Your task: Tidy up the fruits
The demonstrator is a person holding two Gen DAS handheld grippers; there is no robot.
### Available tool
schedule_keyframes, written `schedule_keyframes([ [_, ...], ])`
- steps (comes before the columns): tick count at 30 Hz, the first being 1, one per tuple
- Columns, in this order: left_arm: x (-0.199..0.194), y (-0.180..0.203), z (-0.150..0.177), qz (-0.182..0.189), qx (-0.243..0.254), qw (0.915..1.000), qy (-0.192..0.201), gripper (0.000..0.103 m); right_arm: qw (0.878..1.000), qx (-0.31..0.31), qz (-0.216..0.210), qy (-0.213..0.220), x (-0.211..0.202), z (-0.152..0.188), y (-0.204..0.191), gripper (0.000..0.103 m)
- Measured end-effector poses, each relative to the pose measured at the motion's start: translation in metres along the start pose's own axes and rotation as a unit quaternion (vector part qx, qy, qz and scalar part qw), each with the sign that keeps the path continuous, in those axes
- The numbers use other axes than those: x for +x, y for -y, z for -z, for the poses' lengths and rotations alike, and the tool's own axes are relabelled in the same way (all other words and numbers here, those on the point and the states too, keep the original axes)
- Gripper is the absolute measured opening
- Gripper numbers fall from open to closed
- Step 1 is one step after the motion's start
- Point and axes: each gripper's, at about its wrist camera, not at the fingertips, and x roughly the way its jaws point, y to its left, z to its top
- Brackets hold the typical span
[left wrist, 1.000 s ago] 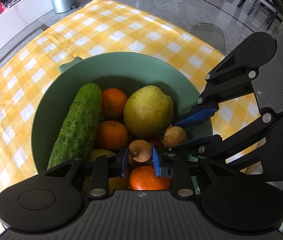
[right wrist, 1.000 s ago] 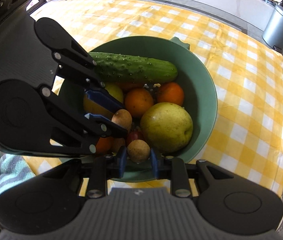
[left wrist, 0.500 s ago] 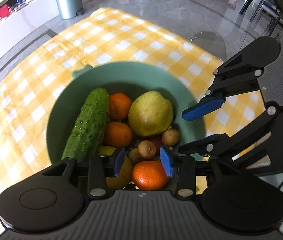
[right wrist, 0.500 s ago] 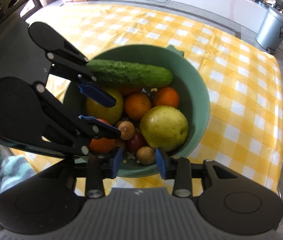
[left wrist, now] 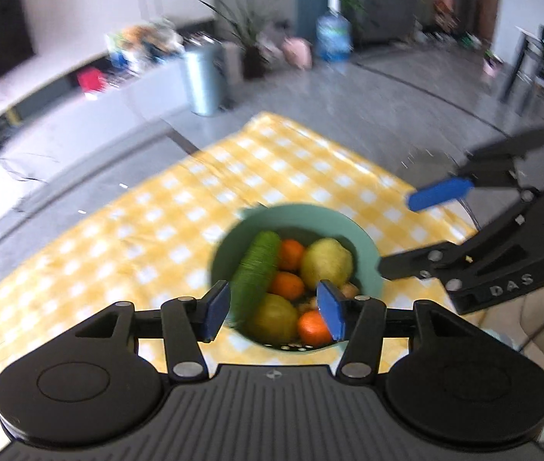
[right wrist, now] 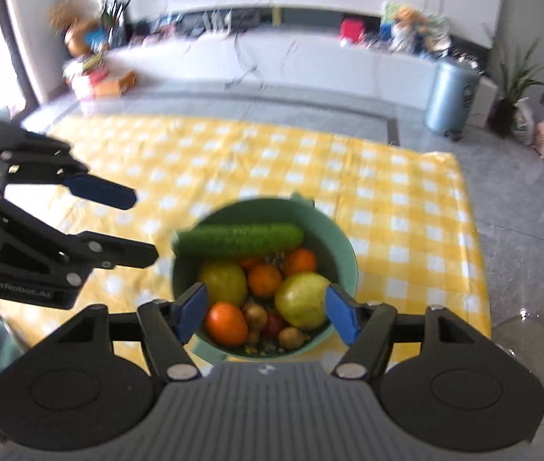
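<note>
Both tools lifted clear of green bowl (right wrist: 343, 253) since a second ago; left tool (left wrist: 273, 309) and right tool (right wrist: 268, 313) jaws just opened, empty. Small brown fruits (right wrist: 291, 337) released among fruit in bowl on worktop (right wrist: 406, 199); sorting likely complete

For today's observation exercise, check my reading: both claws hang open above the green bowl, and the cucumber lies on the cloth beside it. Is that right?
One detail is wrong. The cucumber lies inside the bowl, across its far side on the other fruit, not on the cloth; the right wrist view shows it. The left claw and right claw are indeed open, empty, jaws just opened.
</note>
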Motion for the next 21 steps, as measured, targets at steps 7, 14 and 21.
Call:
schedule_keyframes([
  [7, -0.051, -0.006, 0.029, -0.077, -0.069, 0.9913, 0.081, 0.070, 0.995, 0.065, 0.025, 0.072, -0.039, 0.024, -0.028, 0.078],
  [14, -0.084, -0.019, 0.059, -0.147, -0.126, 0.9728, 0.126, 0.088, 0.986, 0.078, 0.072, 0.127, -0.055, 0.056, -0.077, 0.085],
  [21, -0.085, -0.022, 0.093, -0.194, -0.167, 0.9576, 0.133, 0.089, 0.977, 0.080, 0.110, 0.162, -0.056, 0.086, -0.108, 0.088],
])
